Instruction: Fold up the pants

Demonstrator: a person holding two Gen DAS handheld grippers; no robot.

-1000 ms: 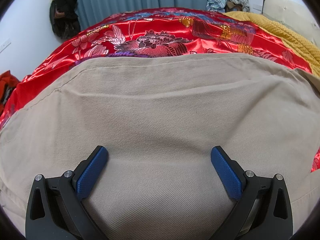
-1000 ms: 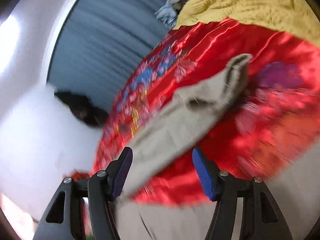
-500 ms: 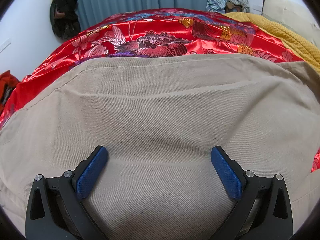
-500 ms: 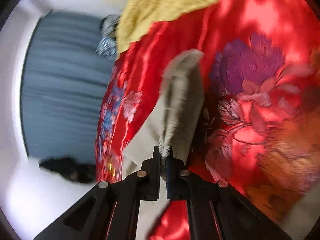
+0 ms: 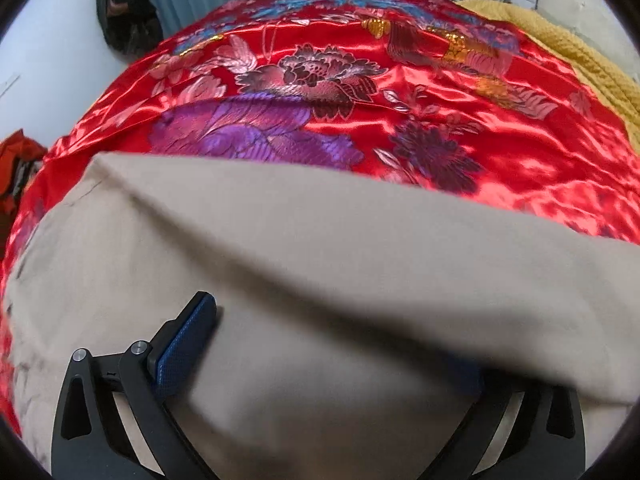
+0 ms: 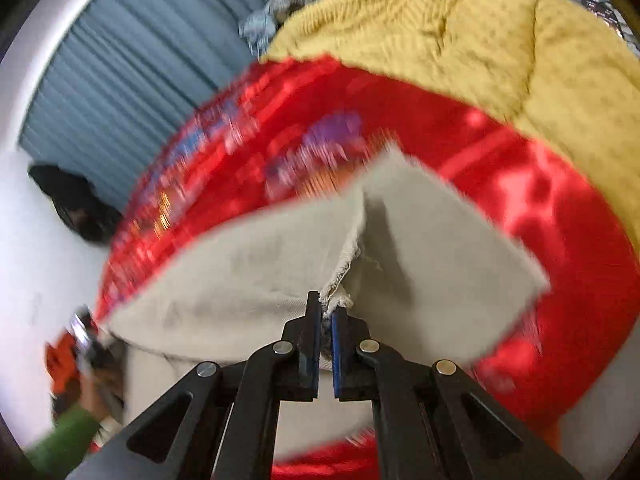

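Beige pants (image 6: 256, 264) spread on red satin bedcover (image 5: 360, 92). Right gripper (image 6: 326, 320): fingers clamped on frayed hem, leg end raised off bed. Left gripper (image 5: 332, 344): fingers apart over fabric, rt finger hidden by blurred fold. Yellow blanket (image 6: 480, 40) beyond.

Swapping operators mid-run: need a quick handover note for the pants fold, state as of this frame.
Right gripper: shut on the frayed hem of the beige pants, lifted above the red satin bedspread.
Left gripper: open, resting over the pants; a lifted fold drapes over its right finger, so only the left pad shows.
Done: hem end picked up and being carried over.
Left: lay the hem down on the body of the pants, flatten, make any further folds.
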